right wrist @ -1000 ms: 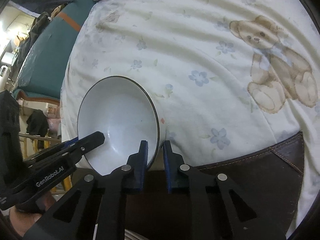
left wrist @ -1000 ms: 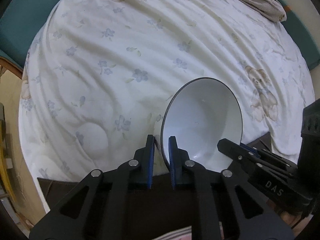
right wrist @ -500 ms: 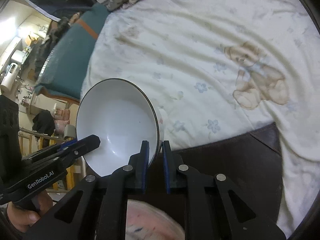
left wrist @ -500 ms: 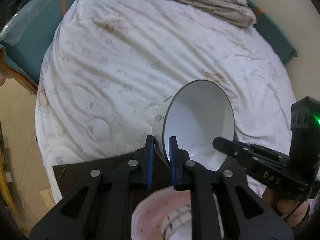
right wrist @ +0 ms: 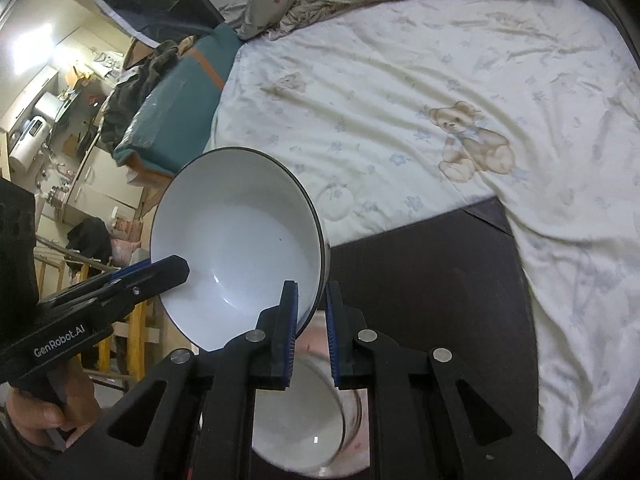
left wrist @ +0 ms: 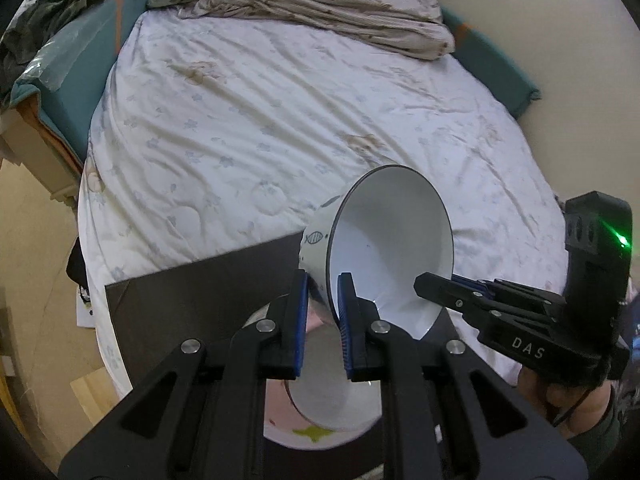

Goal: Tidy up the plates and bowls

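Nearest, low in both views, a second bowl [left wrist: 340, 404] waits on a pink plate [left wrist: 280, 420]. Above it, the left gripper [left wrist: 323, 300] and right gripper [right wrist: 311, 312] each pinch opposite rims of the white bowl [left wrist: 394, 248], tilted over the dark mat [right wrist: 432, 272]. Level it, centre it, then lower gently; beyond lies the bed sheet [left wrist: 280, 120].

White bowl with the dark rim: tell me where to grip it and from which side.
Grip the thin rim of the white bowl, one pad inside and one outside the wall. Its broad round body suits two holds on opposite sides, as now: the left gripper pinches its near-left edge, the right gripper the opposite edge, both from below.
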{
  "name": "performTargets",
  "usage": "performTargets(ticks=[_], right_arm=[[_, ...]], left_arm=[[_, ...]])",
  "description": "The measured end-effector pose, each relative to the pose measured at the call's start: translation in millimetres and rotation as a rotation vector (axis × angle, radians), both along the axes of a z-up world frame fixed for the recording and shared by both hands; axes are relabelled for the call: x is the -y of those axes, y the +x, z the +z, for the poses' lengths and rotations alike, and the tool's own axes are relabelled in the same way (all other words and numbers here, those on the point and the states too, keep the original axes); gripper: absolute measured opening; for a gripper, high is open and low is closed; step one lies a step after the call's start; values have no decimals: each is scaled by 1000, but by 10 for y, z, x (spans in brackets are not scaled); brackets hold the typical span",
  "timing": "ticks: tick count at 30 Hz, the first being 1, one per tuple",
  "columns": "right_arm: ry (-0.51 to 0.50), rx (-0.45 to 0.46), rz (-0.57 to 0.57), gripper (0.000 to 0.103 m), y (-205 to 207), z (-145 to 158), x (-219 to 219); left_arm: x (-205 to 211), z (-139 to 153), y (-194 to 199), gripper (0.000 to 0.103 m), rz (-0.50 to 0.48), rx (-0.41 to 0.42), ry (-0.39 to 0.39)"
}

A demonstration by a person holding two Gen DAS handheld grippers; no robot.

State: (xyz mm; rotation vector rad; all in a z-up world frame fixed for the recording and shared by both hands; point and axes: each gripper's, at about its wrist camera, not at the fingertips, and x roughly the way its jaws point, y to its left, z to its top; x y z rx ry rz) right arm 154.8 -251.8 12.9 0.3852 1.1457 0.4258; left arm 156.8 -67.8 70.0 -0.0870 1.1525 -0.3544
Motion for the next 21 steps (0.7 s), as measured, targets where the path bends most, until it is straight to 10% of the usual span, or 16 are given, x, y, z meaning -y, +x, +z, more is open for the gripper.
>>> performTargets(ticks=[21], right_arm=[[-7,34,35,15,-786,-309,7]], left_arm=[[-154,-481,-481,11,31,-41,-36]])
